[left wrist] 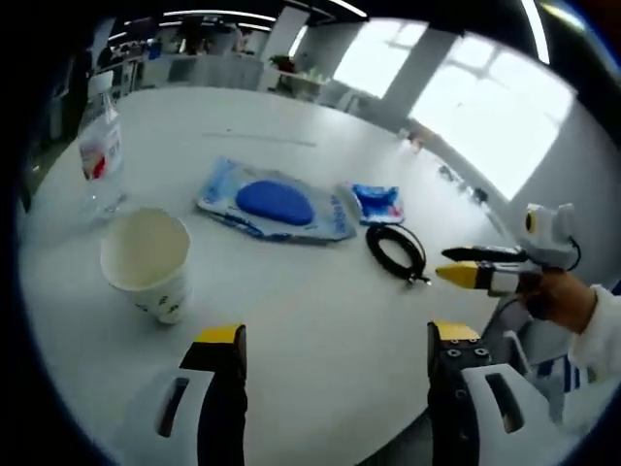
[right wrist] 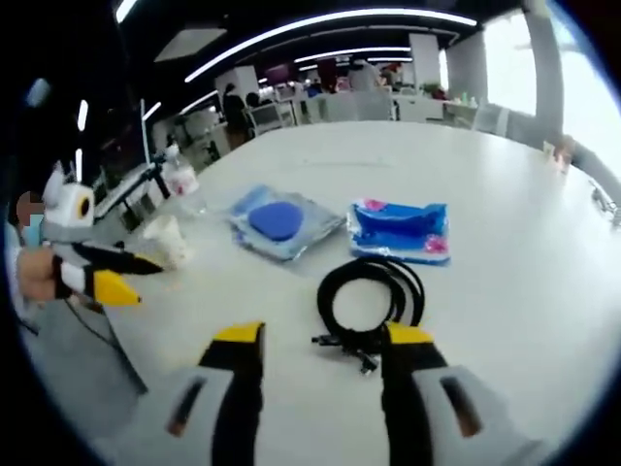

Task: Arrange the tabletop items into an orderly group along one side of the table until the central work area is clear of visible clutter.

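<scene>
Your right gripper (right wrist: pixel 320 345) hangs low over the white table (right wrist: pixel 524 272), its jaws well apart and holding nothing, with the coiled black cable (right wrist: pixel 372 294) lying just ahead, its plug end close to the right jaw tip. That cable looks like the item in hand, so come down square over the thickest part of the coil, where several loops overlap, and close there; a pinch on one strand would likely let the rest unspool and drag. Beyond it lie the small blue and pink packet (right wrist: pixel 400 230) and the larger blue wipes pack (right wrist: pixel 281 221), close beside each other, so lift the cable clear before carrying it sideways. Your left gripper (left wrist: pixel 335 351) is also spread wide and empty, hovering near the paper cup (left wrist: pixel 148 260), which stands upright with the water bottle (left wrist: pixel 100 144) behind it near the table edge. Those two already sit toward one side, which seems the natural place to gather everything. Keep the cup upright when you reach it, since it will tip easily.
</scene>
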